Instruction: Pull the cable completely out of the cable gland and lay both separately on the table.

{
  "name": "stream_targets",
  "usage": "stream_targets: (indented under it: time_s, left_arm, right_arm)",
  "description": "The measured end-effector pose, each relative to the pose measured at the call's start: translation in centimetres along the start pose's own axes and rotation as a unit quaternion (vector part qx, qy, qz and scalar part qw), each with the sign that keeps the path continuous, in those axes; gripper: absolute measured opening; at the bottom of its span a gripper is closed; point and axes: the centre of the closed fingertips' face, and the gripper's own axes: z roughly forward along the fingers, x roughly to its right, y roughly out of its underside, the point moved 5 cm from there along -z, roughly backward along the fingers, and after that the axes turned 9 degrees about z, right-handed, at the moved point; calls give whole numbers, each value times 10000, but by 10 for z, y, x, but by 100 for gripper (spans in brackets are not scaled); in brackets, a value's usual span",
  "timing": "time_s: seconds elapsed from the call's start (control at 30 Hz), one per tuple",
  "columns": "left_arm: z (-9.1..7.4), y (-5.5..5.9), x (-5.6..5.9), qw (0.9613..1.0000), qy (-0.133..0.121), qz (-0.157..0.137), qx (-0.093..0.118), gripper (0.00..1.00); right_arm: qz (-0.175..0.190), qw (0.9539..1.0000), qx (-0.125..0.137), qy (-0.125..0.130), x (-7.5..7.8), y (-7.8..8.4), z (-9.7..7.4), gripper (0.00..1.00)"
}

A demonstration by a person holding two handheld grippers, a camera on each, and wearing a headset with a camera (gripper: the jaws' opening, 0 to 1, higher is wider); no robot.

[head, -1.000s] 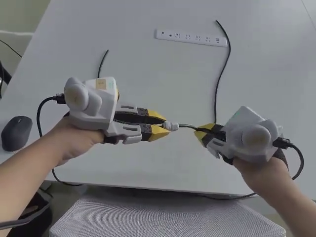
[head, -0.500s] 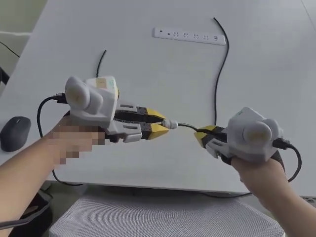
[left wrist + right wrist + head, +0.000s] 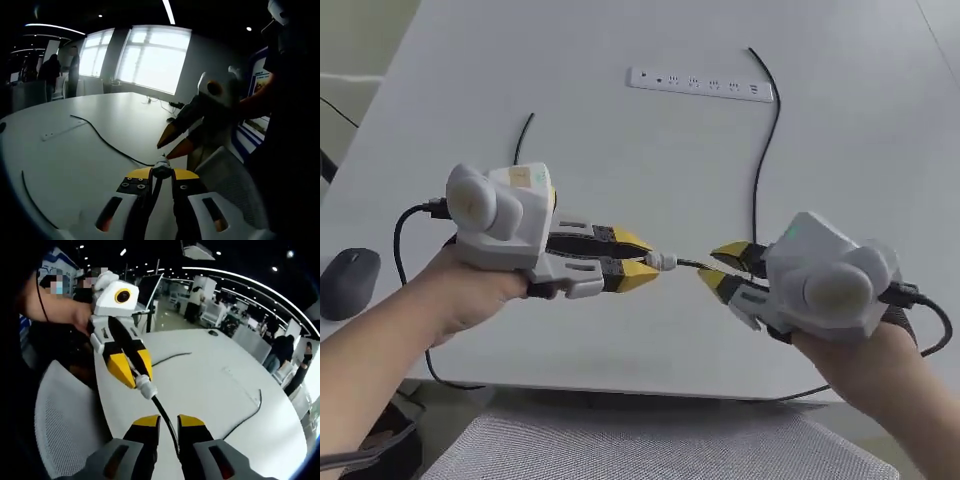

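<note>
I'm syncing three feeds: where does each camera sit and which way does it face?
Head view: headset, looking down at the table; hands, left gripper and right gripper show.
Left gripper view: rides it, faces the right gripper; own jaws show.
Right gripper view: rides it, faces the left gripper; own jaws show.
Both gripper views share the cable gland.

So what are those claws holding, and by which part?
The left gripper pinches the cable gland by its body. The right gripper is open; the cable only runs between its fingers.
</note>
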Motion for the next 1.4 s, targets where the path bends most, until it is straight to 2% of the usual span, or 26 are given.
stream_targets:
  time_s: [0.1, 0.37, 0.53, 0.67, 0.8, 0.9, 0.97, 1.03, 1.13, 1.4]
  left_arm:
    - [-1, -1, 1, 10000, 42, 8, -14, 15]
    - [-3, -3, 1, 10000, 53, 54, -27, 15]
    - [-3, -3, 1, 10000, 40, -47, 37, 15]
    - [-3, -6, 0, 9999, 12, -89, 112, 15]
    - [-1, -5, 0, 9999, 25, -83, 83, 15]
    - [-1, -4, 1, 10000, 48, -43, 57, 15]
    - [-1, -4, 0, 9999, 56, -67, 62, 15]
    - [0, -4, 0, 10000, 67, -21, 52, 14]
    - [0, -4, -1, 10000, 50, -7, 41, 14]
    - [-1, -3, -4, 10000, -26, 33, 33, 14]
  right_arm:
    - [-442, 9990, -73, -64, -7, -4, 6, 8]
    - [-718, 9972, -87, -206, -10, -8, 12, 2]
    - [-439, 9987, -106, -234, -11, -8, 11, 0]
    - [-446, 9989, -44, -119, -11, -9, 8, 0]
    - [-360, 9993, -76, -118, -11, -6, 9, 0]
    - [-83, 9998, -40, -199, -10, -3, 10, 0]
    - [-83, 9998, -2, -192, -9, -3, 10, 0]
    - [96, 9997, 15, -211, -8, -2, 10, 0]
    - [320, 9993, -39, -180, -5, 2, 12, 0]
    - [637, 9979, -84, -23, 3, 12, 13, 0]
